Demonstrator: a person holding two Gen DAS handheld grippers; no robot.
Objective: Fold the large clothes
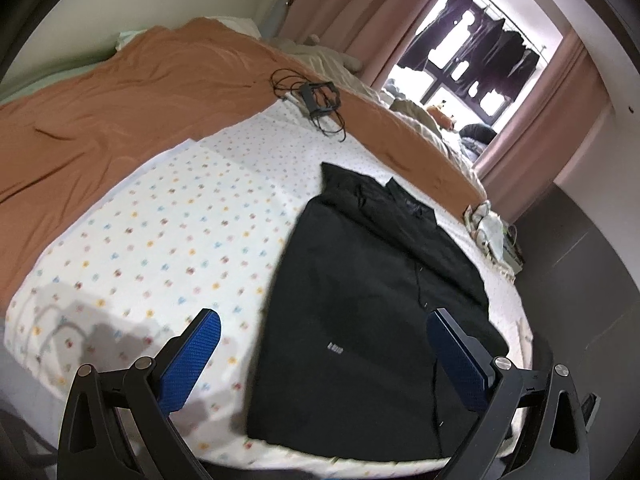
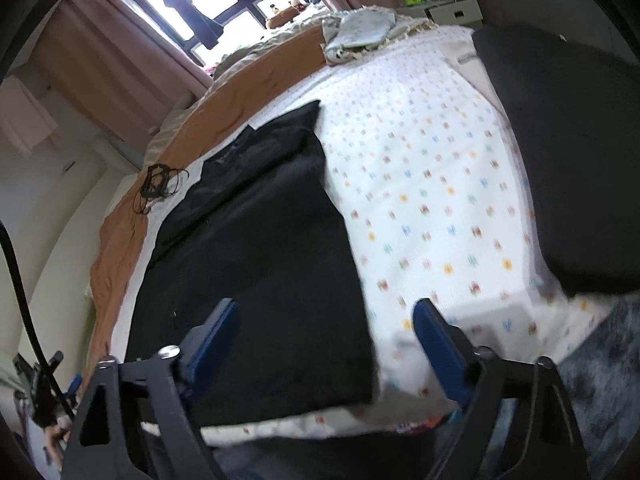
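A large black garment [image 1: 360, 304] lies flat on the dotted white sheet [image 1: 160, 240] of the bed, folded into a long narrow strip with a small white logo near its lower part. It also shows in the right wrist view [image 2: 256, 264]. My left gripper [image 1: 322, 334] is open and empty, hovering above the garment's near end. My right gripper [image 2: 326, 326] is open and empty, above the garment's right edge near the bed's front.
An orange blanket [image 1: 120, 96] covers the far part of the bed. A black device with cables [image 1: 316, 100] lies on it. Folded pale cloth [image 2: 360, 28] sits at the far corner. A dark cushion [image 2: 568, 152] lies on the right. Pink curtains [image 1: 360, 12] frame the window.
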